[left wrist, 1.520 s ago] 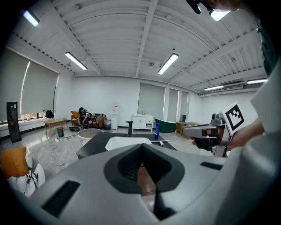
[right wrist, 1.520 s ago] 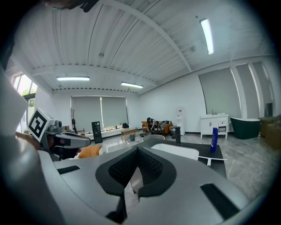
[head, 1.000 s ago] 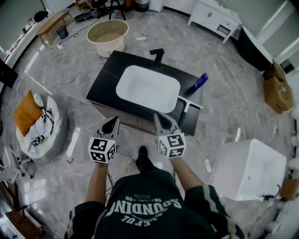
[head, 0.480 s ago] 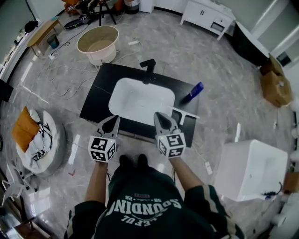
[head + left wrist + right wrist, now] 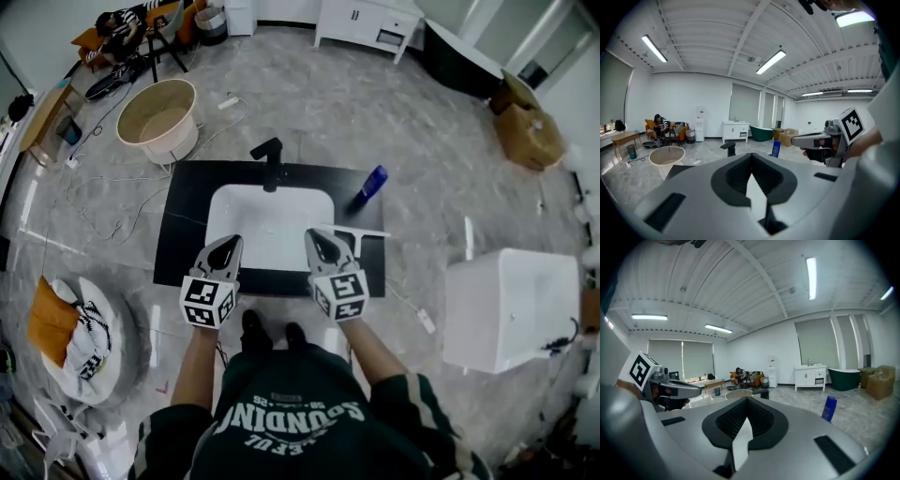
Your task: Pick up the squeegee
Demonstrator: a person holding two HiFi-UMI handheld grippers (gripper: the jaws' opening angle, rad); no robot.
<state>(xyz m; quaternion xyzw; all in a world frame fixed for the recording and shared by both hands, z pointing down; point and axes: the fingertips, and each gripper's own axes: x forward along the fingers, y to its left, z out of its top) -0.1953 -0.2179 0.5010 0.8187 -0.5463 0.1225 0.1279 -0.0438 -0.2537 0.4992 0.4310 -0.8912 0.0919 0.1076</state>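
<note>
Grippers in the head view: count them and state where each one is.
2. The left gripper is over the near left corner of the sink; the right gripper is over its near right corner, beside the squeegee. None seems hidden.

The squeegee [image 5: 361,232] is white and T-shaped. It lies flat on the black counter [image 5: 183,225] at the right rim of the white basin [image 5: 267,220], blade crosswise, handle pointing back toward me, just beyond my right claw [image 5: 317,238].
</note>
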